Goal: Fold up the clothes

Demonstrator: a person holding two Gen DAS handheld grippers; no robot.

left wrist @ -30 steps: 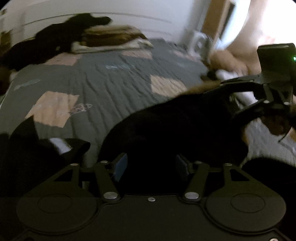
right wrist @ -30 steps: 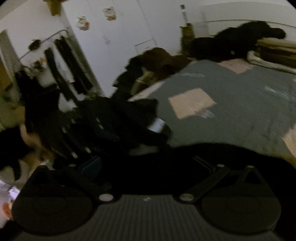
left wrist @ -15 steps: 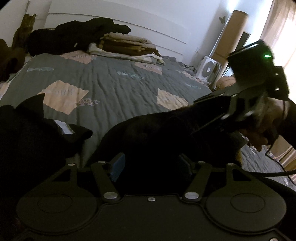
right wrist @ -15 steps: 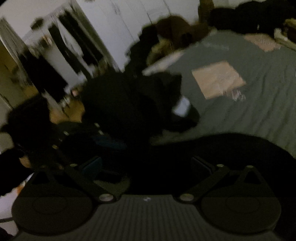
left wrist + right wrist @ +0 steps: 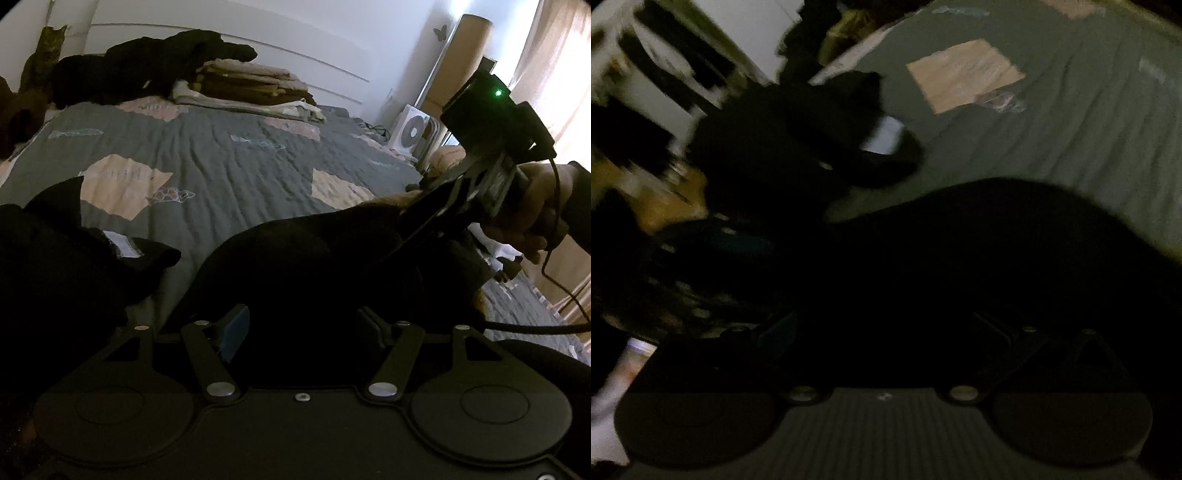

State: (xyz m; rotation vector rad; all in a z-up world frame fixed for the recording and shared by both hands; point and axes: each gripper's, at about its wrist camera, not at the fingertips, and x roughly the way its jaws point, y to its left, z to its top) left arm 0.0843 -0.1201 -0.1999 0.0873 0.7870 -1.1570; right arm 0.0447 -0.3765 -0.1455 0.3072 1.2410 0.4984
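The grey quilt [image 5: 229, 173] lies bare across its middle, giving open room for a gripper between the near clothes and the headboard end; along that far edge stand a heap of dark clothes [image 5: 155, 70] and a stack of folded beige laundry [image 5: 251, 85], with a cat [image 5: 40, 55] sitting at the corner. Close in, a black garment [image 5: 314, 266] fills the foreground ahead of the left gripper [image 5: 303, 325]; a second dark pile [image 5: 55, 266] blocks the left, and the right gripper [image 5: 439, 206] and its hand [image 5: 532, 206] bar the right.
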